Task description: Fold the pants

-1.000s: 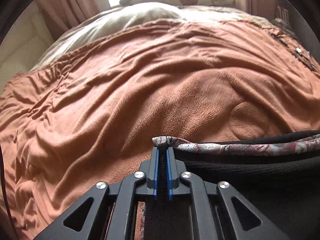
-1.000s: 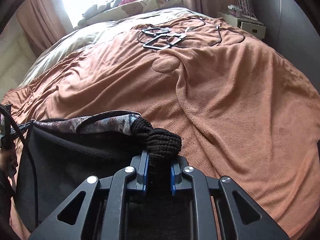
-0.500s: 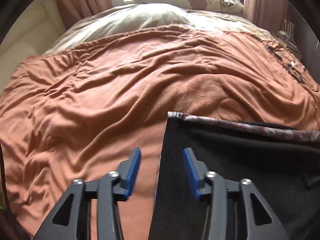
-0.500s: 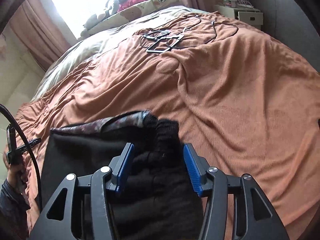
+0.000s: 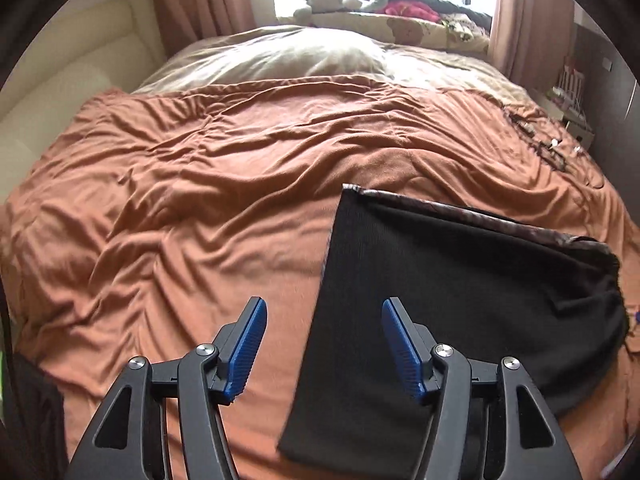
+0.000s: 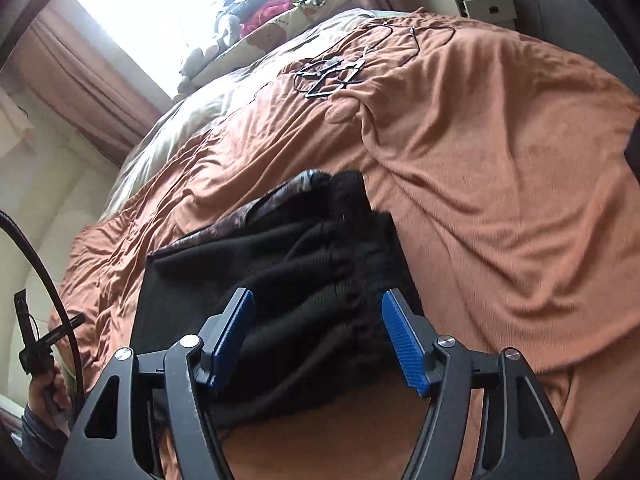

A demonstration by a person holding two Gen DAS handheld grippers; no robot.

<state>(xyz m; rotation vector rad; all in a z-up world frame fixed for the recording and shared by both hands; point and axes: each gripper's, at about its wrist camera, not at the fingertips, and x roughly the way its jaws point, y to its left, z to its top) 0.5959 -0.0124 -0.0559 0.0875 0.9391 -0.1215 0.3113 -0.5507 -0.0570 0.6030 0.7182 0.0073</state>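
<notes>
Daylight floods through the overexposed far window [image 6: 160,12] — blown white in the right view; fisheye bends dark vignetted corners, and the wrinkled rust-orange fleece blanket [image 5: 192,184] shows slight motion blur.

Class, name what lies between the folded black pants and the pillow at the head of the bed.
Only the rumpled orange blanket lies between the black pants and the pillow, as the left wrist view shows.

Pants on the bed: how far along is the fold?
Done: the black pants lie folded as a rough rectangle on the orange blanket. In hand: nothing; left gripper and right gripper are both open above them. Left: the bunched waistband end looks untidy, so perhaps smoothing or another fold.
</notes>
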